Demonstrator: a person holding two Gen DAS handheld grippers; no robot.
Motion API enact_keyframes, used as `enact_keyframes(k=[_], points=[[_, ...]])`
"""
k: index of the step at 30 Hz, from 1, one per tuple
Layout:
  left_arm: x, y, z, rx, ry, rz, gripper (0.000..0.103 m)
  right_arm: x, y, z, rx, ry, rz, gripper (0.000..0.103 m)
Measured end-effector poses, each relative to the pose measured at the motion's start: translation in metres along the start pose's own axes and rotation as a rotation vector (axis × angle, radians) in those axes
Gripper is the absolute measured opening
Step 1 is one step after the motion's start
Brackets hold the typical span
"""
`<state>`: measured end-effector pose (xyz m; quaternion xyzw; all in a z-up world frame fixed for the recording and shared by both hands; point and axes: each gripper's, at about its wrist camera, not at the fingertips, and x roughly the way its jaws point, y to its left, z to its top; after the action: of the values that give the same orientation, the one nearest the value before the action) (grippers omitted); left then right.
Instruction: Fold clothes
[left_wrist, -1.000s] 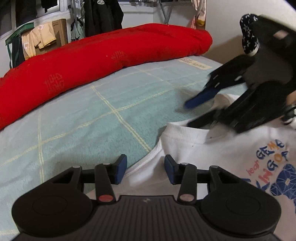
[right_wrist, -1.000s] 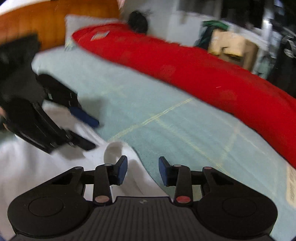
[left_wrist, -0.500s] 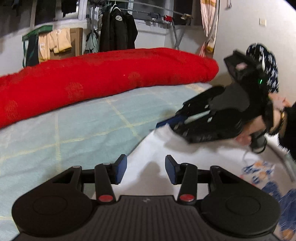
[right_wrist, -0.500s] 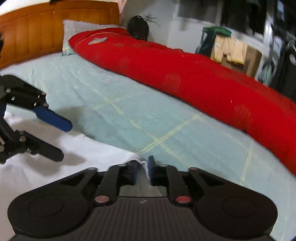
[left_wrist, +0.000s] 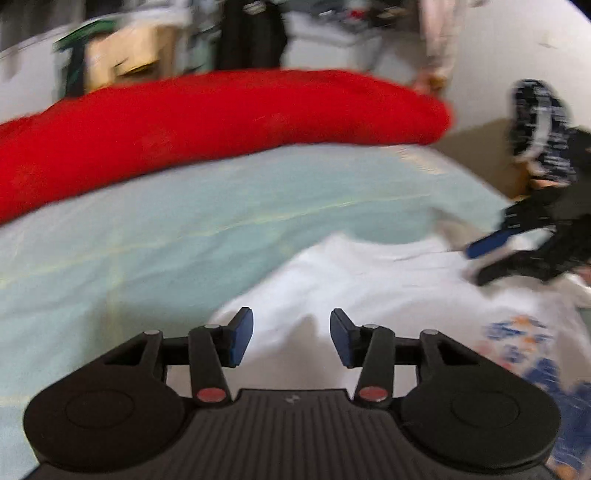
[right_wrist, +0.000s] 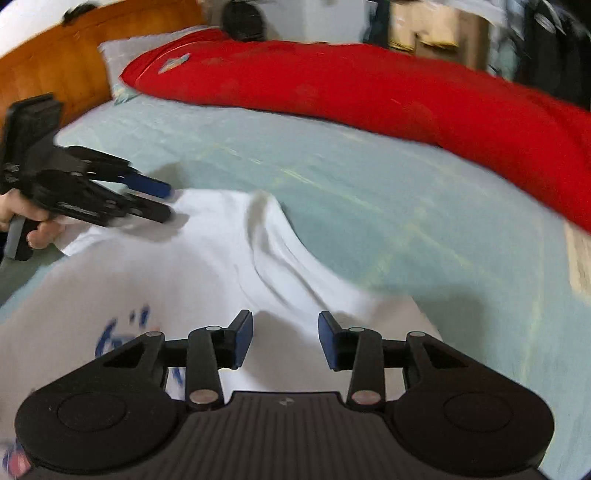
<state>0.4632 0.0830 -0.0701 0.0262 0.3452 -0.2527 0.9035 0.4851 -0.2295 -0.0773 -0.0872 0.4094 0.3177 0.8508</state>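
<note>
That white cotton T-shirt with the blue and orange print (right_wrist: 155, 280) lying rumpled on the pale green bed sheet (right_wrist: 369, 192) looks light, floppy and wrinkle-prone, so I'd pinch a hem or shoulder seam; right gripper (right_wrist: 285, 341) jaws just reopened, left gripper (left_wrist: 291, 341) jaws released too, nothing gripped.

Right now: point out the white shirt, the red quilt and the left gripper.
white shirt (right_wrist: 207, 266): right wrist view, plain fabric above the print.
red quilt (left_wrist: 207, 122): left wrist view, middle of the roll.
left gripper (right_wrist: 166, 201): right wrist view, between fingertips.
</note>
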Motion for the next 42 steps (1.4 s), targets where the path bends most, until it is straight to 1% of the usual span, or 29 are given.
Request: enact_keyframes(k=[2,3,4,5,6,7,8,9,11,12,14,16,18,19,20,21,22,23,26,28,29,30,31,32,33,35,38,40,42], points=[[0.01,-0.009,0.002,0.018,0.02,-0.044,0.051,0.002,-0.017,-0.009,0.074,-0.003,-0.041,0.05],[0.021,-0.011,0.002,0.014,0.044,-0.028,0.052,0.004,-0.025,-0.013,0.111,-0.004,-0.062,0.05],[0.032,-0.013,0.002,0.015,0.065,0.008,0.052,0.015,-0.03,-0.012,0.145,0.0,-0.095,0.05],[0.042,-0.012,0.0,0.015,0.077,0.073,0.052,0.026,-0.035,-0.011,0.163,-0.015,-0.117,0.05],[0.046,-0.007,-0.001,-0.009,0.069,0.106,0.052,0.033,-0.036,-0.009,0.16,-0.052,-0.135,0.05],[0.045,-0.001,0.001,-0.062,0.056,0.097,0.051,0.034,-0.037,-0.006,0.162,-0.08,-0.164,0.051],[0.041,0.001,0.004,-0.098,0.054,0.088,0.044,0.035,-0.037,-0.003,0.164,-0.106,-0.196,0.053],[0.036,0.001,0.008,-0.107,0.054,0.082,0.044,0.035,-0.036,0.002,0.16,-0.122,-0.248,0.053],[0.028,-0.007,0.01,-0.048,0.047,0.039,0.048,0.03,-0.035,0.009,0.171,-0.135,-0.272,0.053],[0.025,-0.011,0.01,-0.009,0.044,0.024,0.05,0.024,-0.035,0.01,0.175,-0.146,-0.234,0.053],[0.026,-0.015,0.005,0.029,0.067,0.027,0.051,0.021,-0.035,0.012,0.134,-0.148,-0.228,0.055],[0.031,-0.012,-0.002,0.015,0.106,0.024,0.051,0.024,-0.039,0.013,0.092,-0.123,-0.242,0.055],[0.031,-0.01,-0.006,0.01,0.093,0.012,0.051,0.035,-0.047,0.011,0.084,-0.053,-0.178,0.055],[0.03,-0.008,-0.006,0.004,0.088,0.005,0.051,0.038,-0.045,0.009,0.047,-0.047,-0.179,0.054],[0.03,-0.007,-0.005,-0.005,0.086,0.002,0.051,0.042,-0.042,0.007,0.011,-0.042,-0.18,0.05],[0.031,-0.008,-0.004,-0.015,0.084,0.0,0.051,0.043,-0.038,0.006,-0.006,-0.048,-0.179,0.039],[0.03,-0.008,-0.003,-0.017,0.079,0.003,0.051,0.041,-0.034,0.007,-0.015,-0.059,-0.185,0.025],[0.028,-0.01,-0.002,-0.012,0.071,0.01,0.051,0.039,-0.03,0.008,-0.023,-0.072,-0.193,0.019],[0.027,-0.011,0.0,-0.02,0.038,0.037,0.051,0.038,-0.028,0.011,-0.012,-0.126,-0.303,0.017],[0.028,-0.009,0.001,-0.056,0.036,0.031,0.05,0.037,-0.032,0.014,0.062,-0.158,-0.368,0.012],[0.027,-0.011,0.002,-0.05,0.028,0.021,0.05,0.035,-0.035,0.016,0.105,-0.171,-0.386,0.012],[0.026,-0.013,0.002,-0.036,0.023,0.017,0.051,0.028,-0.036,0.015,0.135,-0.196,-0.359,0.013],[0.027,-0.014,0.001,-0.025,0.026,0.019,0.051,0.02,-0.037,0.014,0.163,-0.22,-0.331,0.017],[0.028,-0.016,0.001,-0.014,0.029,0.021,0.051,0.014,-0.033,0.014,0.162,-0.228,-0.284,0.025],[0.03,-0.016,0.0,-0.011,0.038,0.029,0.052,0.009,-0.029,0.014,0.161,-0.234,-0.238,0.027],[0.041,-0.012,-0.001,-0.024,0.068,0.091,0.053,0.01,-0.017,0.014,0.126,-0.175,-0.145,0.033],[0.047,-0.006,0.004,-0.054,0.044,0.166,0.055,0.034,-0.004,0.011,0.114,-0.05,-0.086,0.04],[0.043,-0.004,0.01,-0.105,0.048,0.193,0.048,0.05,-0.002,0.01,0.083,-0.027,-0.18,0.041],[0.028,-0.008,0.015,-0.112,0.051,0.193,0.047,0.042,-0.006,0.014,0.141,-0.064,-0.223,0.042]])
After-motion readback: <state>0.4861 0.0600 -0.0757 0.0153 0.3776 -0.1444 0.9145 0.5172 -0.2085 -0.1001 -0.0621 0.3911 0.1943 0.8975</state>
